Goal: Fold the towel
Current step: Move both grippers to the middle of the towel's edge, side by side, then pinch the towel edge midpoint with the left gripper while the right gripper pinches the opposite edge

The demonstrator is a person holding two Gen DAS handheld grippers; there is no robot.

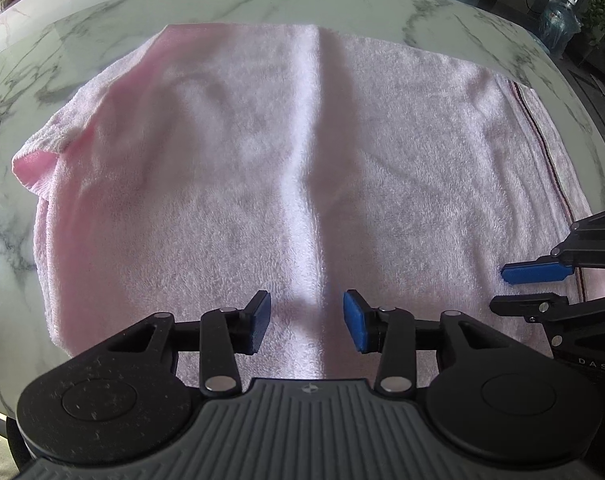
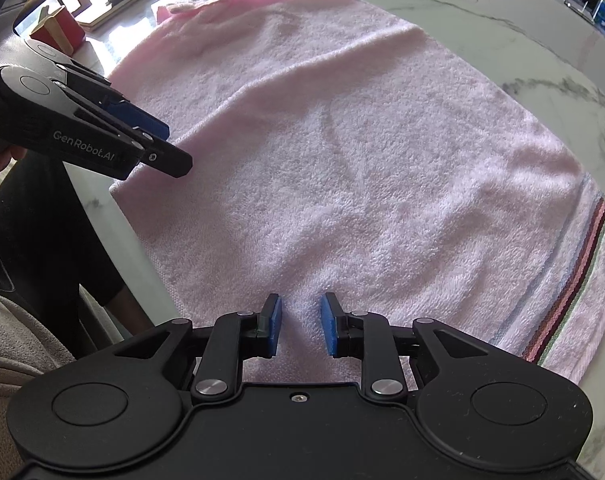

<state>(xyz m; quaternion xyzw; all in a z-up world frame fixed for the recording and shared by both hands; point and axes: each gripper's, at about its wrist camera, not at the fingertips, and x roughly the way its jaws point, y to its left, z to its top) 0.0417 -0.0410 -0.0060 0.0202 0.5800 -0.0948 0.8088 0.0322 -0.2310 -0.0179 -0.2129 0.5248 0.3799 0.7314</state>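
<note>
both hand-held grippers — left (image 1: 306,322), right (image 2: 301,328) — gape empty above the pink towel's (image 1: 262,160) near edge.

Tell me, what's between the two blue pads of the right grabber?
Only pink towel. In the right wrist view, the right gripper stands open and nothing is pinched between its pads.

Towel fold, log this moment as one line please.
towel: flat on marble table, far-left corner bunched | left hand-held gripper: open above near edge | right hand-held gripper: open, near striped end
</note>
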